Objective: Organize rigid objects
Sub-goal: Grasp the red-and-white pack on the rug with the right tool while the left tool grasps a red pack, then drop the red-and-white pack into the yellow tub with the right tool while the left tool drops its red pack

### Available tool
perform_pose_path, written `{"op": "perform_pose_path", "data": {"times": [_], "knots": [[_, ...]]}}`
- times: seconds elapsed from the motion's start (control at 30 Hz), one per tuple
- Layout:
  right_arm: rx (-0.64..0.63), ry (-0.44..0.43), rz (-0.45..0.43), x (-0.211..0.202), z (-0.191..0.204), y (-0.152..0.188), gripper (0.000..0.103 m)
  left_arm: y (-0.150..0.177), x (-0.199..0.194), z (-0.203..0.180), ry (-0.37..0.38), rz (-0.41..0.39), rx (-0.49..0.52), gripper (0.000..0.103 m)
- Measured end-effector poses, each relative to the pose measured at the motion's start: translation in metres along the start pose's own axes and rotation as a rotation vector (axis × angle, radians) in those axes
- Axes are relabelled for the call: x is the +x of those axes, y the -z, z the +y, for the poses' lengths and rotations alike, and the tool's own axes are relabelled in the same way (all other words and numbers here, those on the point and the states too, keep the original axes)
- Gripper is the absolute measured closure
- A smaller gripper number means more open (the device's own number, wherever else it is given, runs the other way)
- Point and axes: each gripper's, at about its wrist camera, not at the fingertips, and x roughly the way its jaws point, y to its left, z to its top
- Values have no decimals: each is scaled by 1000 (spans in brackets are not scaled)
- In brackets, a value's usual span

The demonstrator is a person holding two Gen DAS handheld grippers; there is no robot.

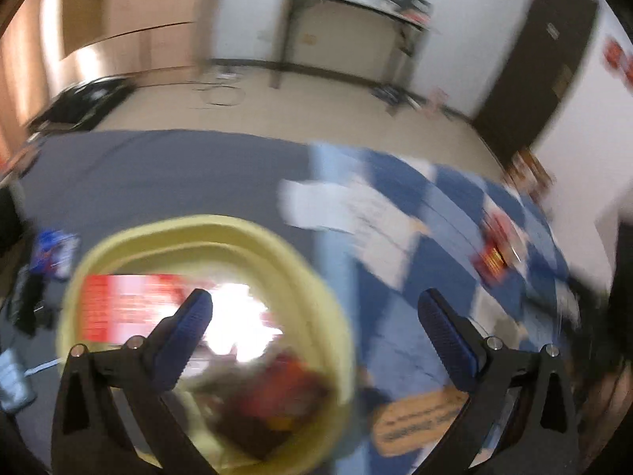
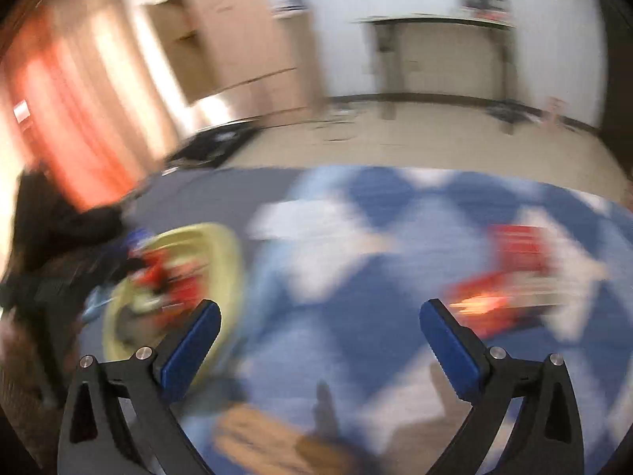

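Both views are motion-blurred. A pale yellow basin point(image 1: 316, 277) sits on the bed and holds a red-and-white box point(image 1: 126, 304) and a dark red packet point(image 1: 277, 399). My left gripper point(image 1: 314, 308) is open and empty, its left finger over the basin. An orange packet point(image 1: 419, 419) lies on the blue checked blanket point(image 1: 455, 186) under the right finger. A red packet point(image 1: 494, 253) lies farther right. In the right wrist view my right gripper point(image 2: 320, 316) is open and empty above the blanket point(image 2: 376, 198), with the basin point(image 2: 229, 261) at left, the red packet point(image 2: 510, 277) at right and the orange packet point(image 2: 257, 431) below.
A grey sheet point(image 1: 158, 174) covers the bed's left part. White paper point(image 1: 340, 206) lies on the blanket. A small blue-and-white pack point(image 1: 55, 249) lies at the left edge. Beyond the bed are beige floor, a desk point(image 1: 356, 4) and a dark door point(image 1: 538, 67).
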Motion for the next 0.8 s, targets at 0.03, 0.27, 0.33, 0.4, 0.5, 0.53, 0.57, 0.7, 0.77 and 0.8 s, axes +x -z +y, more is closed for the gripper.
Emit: {"op": "perform_pose_path", "data": {"times": [0.03,0.27,0.33,0.4,0.5,0.53,0.57,0.7,0.77,0.8], "knots": [[30,39,6,-2,-24,-5,0,3,15,-31,2,21,72,0],[137,86,93,31,-113,-28,1,21,96,-184,40,63,541,0],[124,92,108,43,-127,-38,1,17,120,-206,94,84,593,0],[124,66,139,48,-139,-46,1,13,138,-218,122,97,603,0],[139,66,178,72,-152,-52,5,11,163,-234,149,103,615,0],[144,66,193,78,-157,-55,7,12,169,-238,153,96,631,0],[146,55,203,85,-162,-55,12,13,173,-242,152,82,643,0],[140,11,252,107,-169,-54,37,11,181,-252,186,36,613,13],[153,-15,248,112,-173,-53,45,9,185,-255,143,40,576,37],[159,-18,236,110,-174,-53,45,9,182,-254,156,28,555,38]]}}
